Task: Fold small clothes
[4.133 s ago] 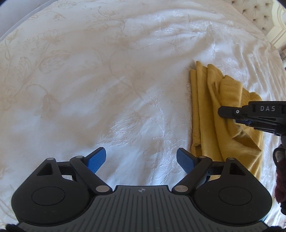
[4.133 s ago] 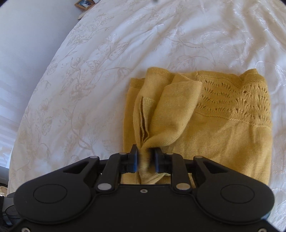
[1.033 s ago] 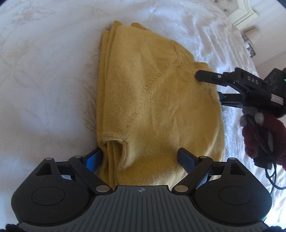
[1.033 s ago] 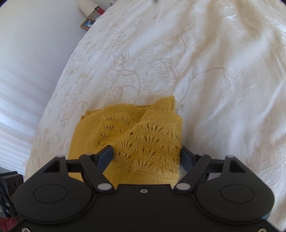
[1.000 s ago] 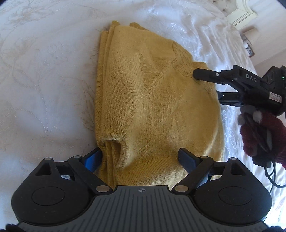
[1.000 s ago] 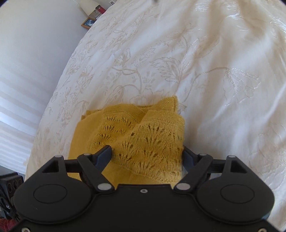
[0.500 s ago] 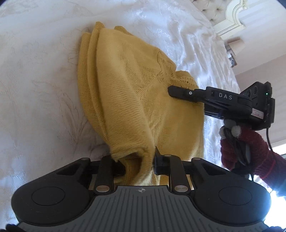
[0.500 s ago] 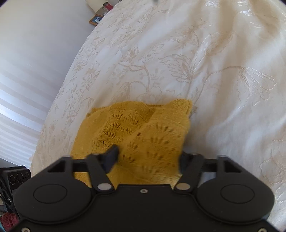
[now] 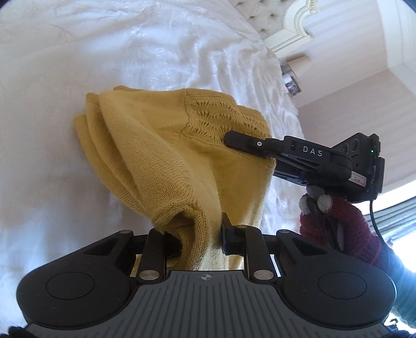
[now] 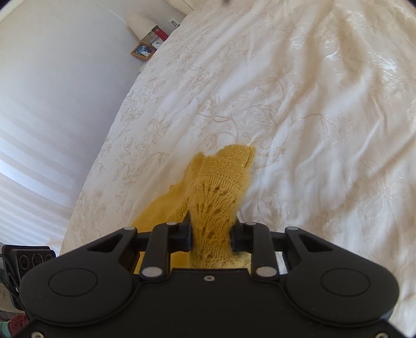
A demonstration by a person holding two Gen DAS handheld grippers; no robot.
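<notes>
A folded mustard-yellow knit sweater hangs lifted above the white bedspread. My left gripper is shut on its plain near edge. My right gripper is shut on its lacy patterned edge; it also shows in the left wrist view, at the sweater's right side, held by a hand in a dark red glove. The sweater's far fold still touches the bed.
The embroidered white bedspread fills both views. A tufted headboard and a nightstand with small items stand at the far right. A picture frame sits on another nightstand by a white wall.
Both grippers have closed on the sweater's edges and lifted it off the bed. A second ago both were open around the flat sweater.
</notes>
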